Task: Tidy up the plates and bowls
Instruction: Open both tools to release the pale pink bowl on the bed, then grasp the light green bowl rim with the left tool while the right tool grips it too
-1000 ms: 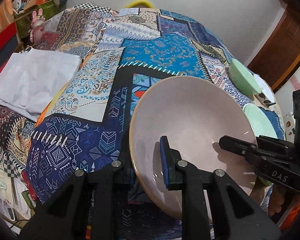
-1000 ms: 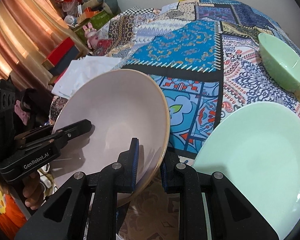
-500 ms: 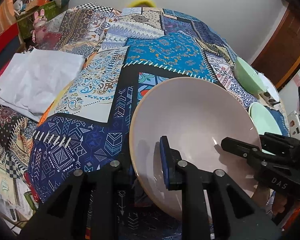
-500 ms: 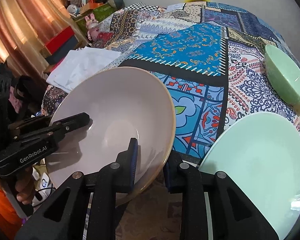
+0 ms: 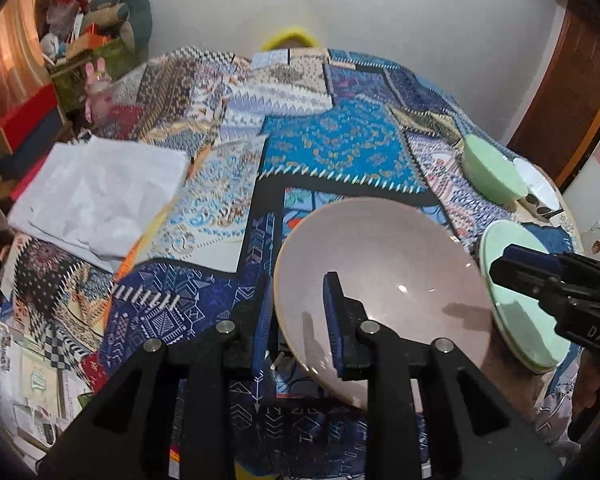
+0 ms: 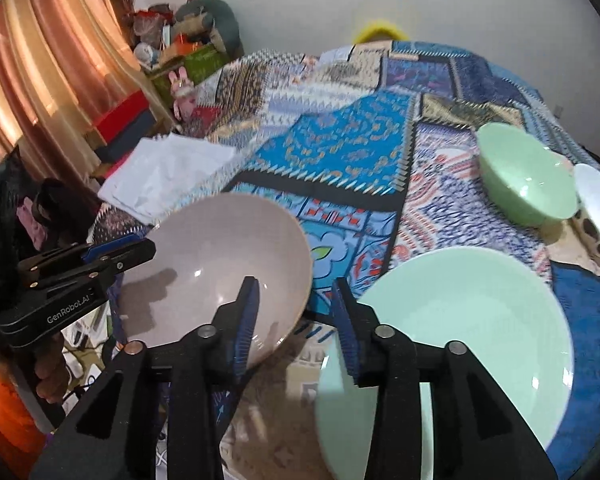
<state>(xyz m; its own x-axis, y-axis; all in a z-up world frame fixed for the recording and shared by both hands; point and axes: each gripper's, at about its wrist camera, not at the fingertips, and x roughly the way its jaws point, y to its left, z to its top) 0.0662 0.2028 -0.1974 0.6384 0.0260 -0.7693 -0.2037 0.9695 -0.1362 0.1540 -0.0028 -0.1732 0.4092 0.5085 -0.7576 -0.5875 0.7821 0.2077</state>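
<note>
- Far left of the pink bowl [image 5: 380,280], a crumpled white sheet [image 5: 96,196] lies on the patchwork cloth [image 5: 340,152] that covers the table; it looks like no part of the sorting.
- At the bowl's left rim, the left gripper [image 5: 299,320] straddles the wall, one finger outside and one inside. Its jaws are opening, only a little apart. The rim is between them, but the inner pad stands clear of it, so I judge the grip is gone.
- Centre, the pink bowl itself appears to sit upright on the cloth near the table's front edge, empty.
- At the bowl's right rim, the right gripper [image 6: 296,316] is also opening, and noticeably wider. One finger is over the bowl's inside and the other is beyond the rim above the next dish, pressing on nothing.
- Just right of the pink bowl, a pale green plate [image 6: 460,320] lies flat, close beside the bowl but not under it.
- Further right and back from the pink bowl, a green bowl [image 6: 528,184] stands alone, with a white dish [image 6: 598,204] touching or nearly touching its far side.
- Progress, as I read it: the pink bowl is placed and being let go, yet nothing is stacked. Bowls need grouping, and plates likewise, so most of the job remains.
</note>
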